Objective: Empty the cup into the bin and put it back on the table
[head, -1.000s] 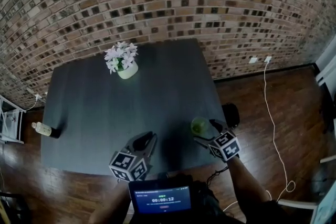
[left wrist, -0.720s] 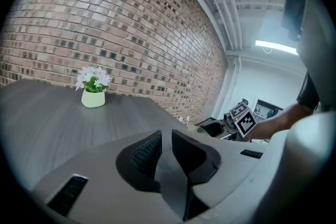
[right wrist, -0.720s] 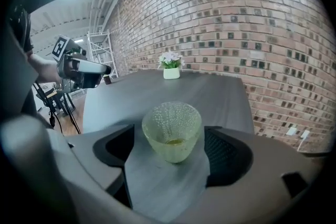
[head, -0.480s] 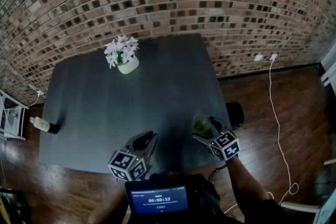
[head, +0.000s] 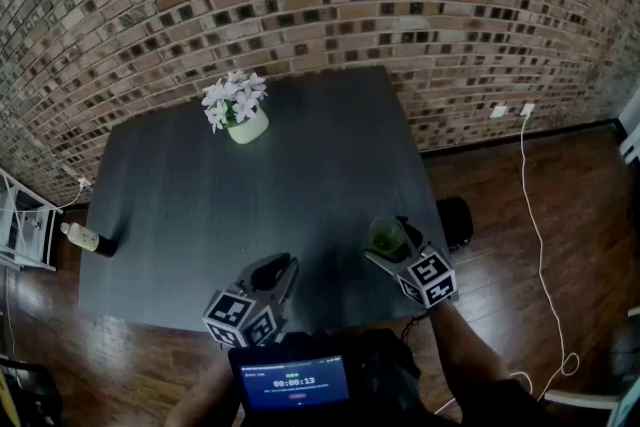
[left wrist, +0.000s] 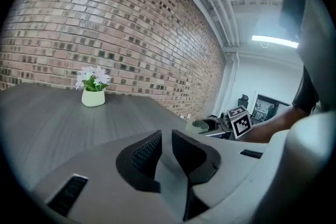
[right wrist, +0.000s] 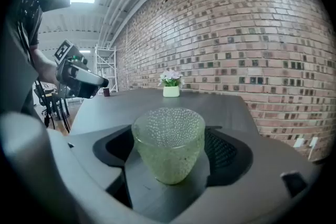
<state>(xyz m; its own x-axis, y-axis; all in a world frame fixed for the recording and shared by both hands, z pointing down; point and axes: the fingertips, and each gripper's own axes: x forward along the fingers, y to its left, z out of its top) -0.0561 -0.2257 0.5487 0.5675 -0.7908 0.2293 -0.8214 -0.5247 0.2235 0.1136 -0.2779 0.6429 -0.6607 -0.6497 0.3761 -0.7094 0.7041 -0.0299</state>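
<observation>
We see the cup (right wrist: 168, 144) as a pale green glass with a pebbled wall, upright and open at the top. It stands between the jaws of the right claw (head: 392, 245), which press on its two sides, at the near right corner of the dark surface (head: 250, 195). The left claw (left wrist: 167, 147) hangs by the near edge, its jaws nearly together on nothing.

Your dark grey table (head: 250, 195) stands on a wooden floor (head: 520, 205). Near its far edge is a white flower pot (head: 243, 127), and at its left edge a small bottle (head: 85, 238). The green cup (head: 384, 237) is at the near right corner; whether it touches the top cannot be told.
</observation>
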